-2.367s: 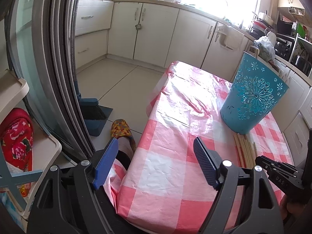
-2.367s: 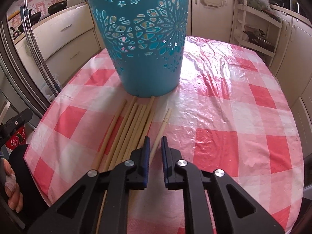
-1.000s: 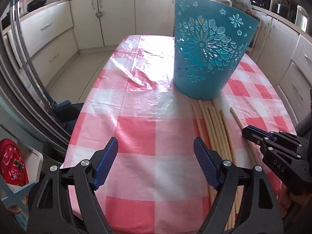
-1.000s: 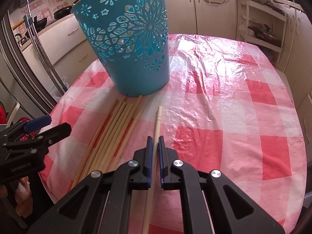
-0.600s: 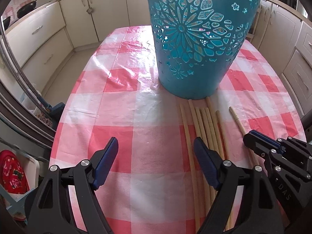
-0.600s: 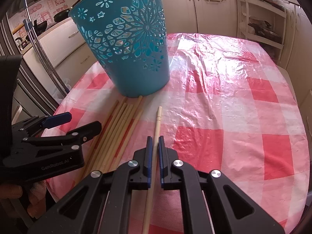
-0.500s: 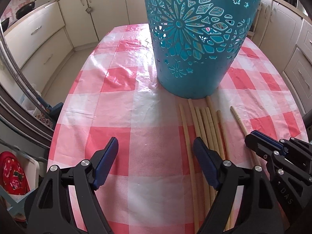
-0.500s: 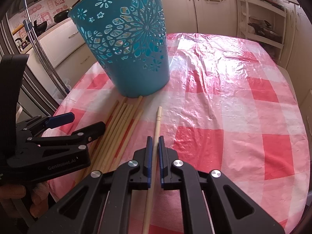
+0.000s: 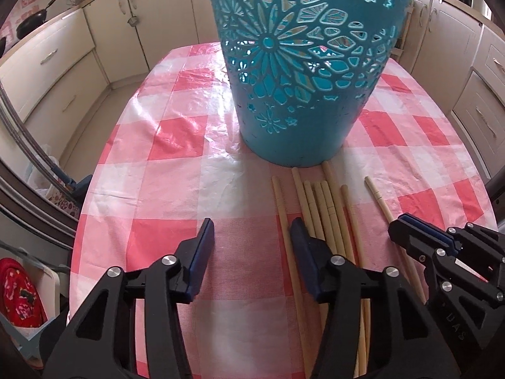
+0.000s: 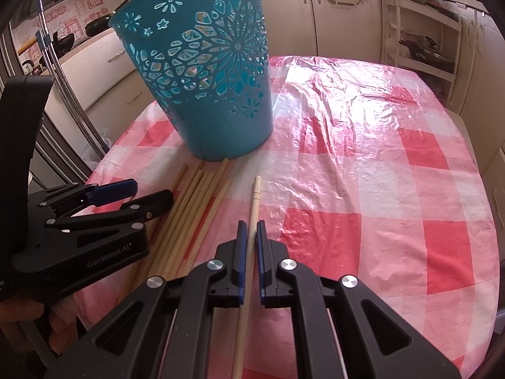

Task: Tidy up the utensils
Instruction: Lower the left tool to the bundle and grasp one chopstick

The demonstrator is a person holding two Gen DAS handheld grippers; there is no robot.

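A teal cut-out basket [image 9: 306,63] [image 10: 208,72] stands upright on the red-and-white checked table. Several pale wooden chopsticks [image 9: 318,208] [image 10: 192,208] lie side by side in front of it. One chopstick [image 10: 254,199] [image 9: 377,195] lies apart to their right. My right gripper [image 10: 249,227] [image 9: 407,224] is shut on this single chopstick, low at the table. My left gripper [image 9: 251,230] [image 10: 139,194] is open and empty, just left of the chopstick bundle, its right finger [image 9: 300,237] over the leftmost stick.
The checked plastic tablecloth [image 10: 363,158] covers an oval table whose edge falls off at the left [image 9: 88,208]. Cream kitchen cabinets [image 9: 63,63] surround it. A metal pole [image 10: 63,72] stands left. A red patterned cloth [image 9: 19,297] lies low left.
My left gripper swung from the table's left edge towards the basket and chopsticks, and its jaws have narrowed. My right gripper stayed shut on the single chopstick, barely moving.
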